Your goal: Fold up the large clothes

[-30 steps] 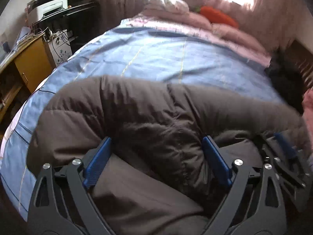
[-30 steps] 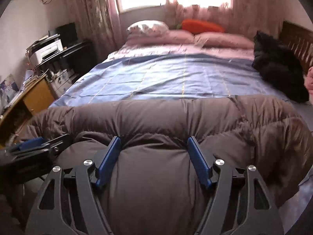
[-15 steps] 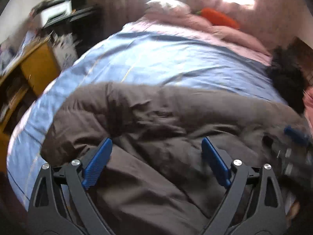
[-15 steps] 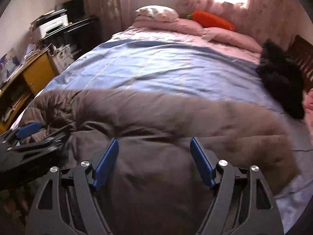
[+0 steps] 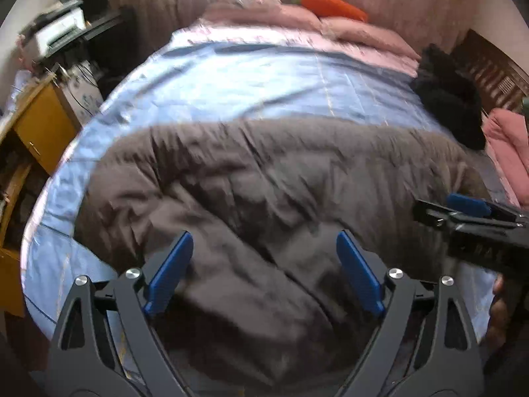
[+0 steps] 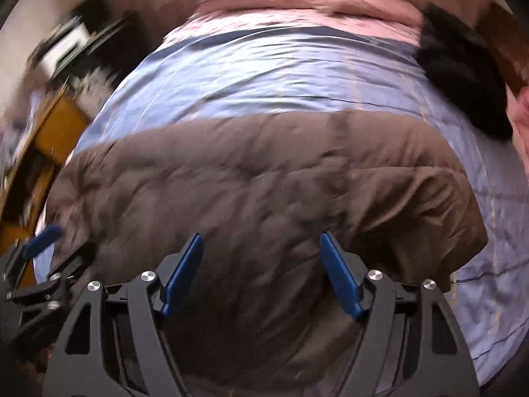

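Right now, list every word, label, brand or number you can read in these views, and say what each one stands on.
None can be read.
white printer on the dark shelf: any markings are too small and blurred.
white patterned box beside the yellow cabinet: shows dark marks, but they are too blurred to read.
brown padded coat on the blue bedspread: no label or tag shows.
Right wrist view: motion-blurred, nothing legible.

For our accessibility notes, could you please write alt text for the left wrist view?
A brown puffy coat lies bunched across a blue bedspread, with the left gripper open above it, holding nothing. The right gripper enters from the right edge; pink pillows and an orange carrot-shaped cushion lie at the far end.
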{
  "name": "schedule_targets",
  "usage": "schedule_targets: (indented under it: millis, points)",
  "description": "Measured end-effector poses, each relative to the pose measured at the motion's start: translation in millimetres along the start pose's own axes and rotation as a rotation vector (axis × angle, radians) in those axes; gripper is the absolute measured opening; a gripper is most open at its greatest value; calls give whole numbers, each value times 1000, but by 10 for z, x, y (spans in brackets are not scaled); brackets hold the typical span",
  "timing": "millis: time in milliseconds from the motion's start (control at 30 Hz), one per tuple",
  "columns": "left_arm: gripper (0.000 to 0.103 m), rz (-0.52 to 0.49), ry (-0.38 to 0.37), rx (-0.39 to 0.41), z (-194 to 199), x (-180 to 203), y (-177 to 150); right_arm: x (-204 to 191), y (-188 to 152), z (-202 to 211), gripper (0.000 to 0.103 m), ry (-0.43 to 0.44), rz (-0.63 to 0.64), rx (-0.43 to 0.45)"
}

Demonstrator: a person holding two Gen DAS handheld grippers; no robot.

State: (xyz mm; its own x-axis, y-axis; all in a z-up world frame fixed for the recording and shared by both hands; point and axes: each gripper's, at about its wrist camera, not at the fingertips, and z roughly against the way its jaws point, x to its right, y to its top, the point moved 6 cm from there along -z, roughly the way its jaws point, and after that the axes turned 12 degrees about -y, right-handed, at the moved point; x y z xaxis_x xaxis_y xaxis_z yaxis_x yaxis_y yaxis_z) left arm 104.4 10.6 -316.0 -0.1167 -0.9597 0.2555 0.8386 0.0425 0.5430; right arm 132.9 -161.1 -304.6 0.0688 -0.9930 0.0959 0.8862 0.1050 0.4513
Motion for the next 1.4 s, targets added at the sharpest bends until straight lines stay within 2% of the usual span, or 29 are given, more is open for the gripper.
schedule_targets:
  millis: [100, 167, 267, 333, 433, 500, 567, 633, 700, 800, 867, 933, 1000, 1033, 1100, 1133, 1167, 1200, 1300, 1400]
  points:
    - [86, 10, 6, -71, -161, -35, -234, -102, -174, -160, 75, -47, 38, -54]
    - [86, -1, 34, -104, -305, -60, -339, -144, -295, -386, 76, -41, 32, -99]
    - [89, 23, 35, -140, -438, -118, -363, -160, -303, -503, 81, -57, 26, -99]
    - [89, 45, 22, -149, -450, -134, -356, -153, -274, -504, 81, -51, 28, -106]
    - [87, 66, -9, -122, -273, -115, -347, -33, -267, -346, 80, 8, -25, -128]
    - [86, 43, -19, -80, -73, -72, -370, 92, -313, -161, 80, 47, -73, -98]
    - [86, 21, -34, -40, 104, -11, -432, 203, -428, -26, 80, 46, -94, -67]
    - [86, 10, -45, -53, 139, 26, -574, 225, -604, -18, 80, 63, -110, -76]
    - [87, -9, -13, -98, 16, 29, -707, 161, -766, -180, 80, 66, -110, -130]
    - [92, -31, 61, -156, -202, 14, -782, 36, -824, -416, 80, -26, -52, -151]
    - [95, 15, 45, -176, -258, -24, -790, -1, -800, -411, 80, -46, -39, -149]
    - [96, 100, -11, -190, -265, -103, -784, 21, -732, -361, 80, -21, -58, -140]
    - [93, 135, -54, -156, -132, -115, -737, 101, -604, -211, 80, 12, -109, -85]
    - [91, 135, -59, -137, -60, -125, -697, 190, -497, -52, 80, 16, -140, -19]
    - [91, 110, -55, -45, 206, -113, -529, 352, -327, 203, 80, -28, -162, 95]
    - [91, 92, -37, -4, 334, -113, -428, 470, -195, 321, 80, -88, -161, 131]
    - [91, 71, -7, 30, 472, -134, -265, 529, -114, 355, 80, -111, -154, 129]
    - [91, 58, 7, 32, 538, -132, -177, 582, -7, 375, 80, -116, -147, 113]
    - [91, -9, 27, -14, 563, -181, 295, 771, 375, 251, 80, -45, -100, 23]
    - [92, -38, 21, -10, 358, -265, 756, 906, 506, 20, 80, -99, -42, 10]
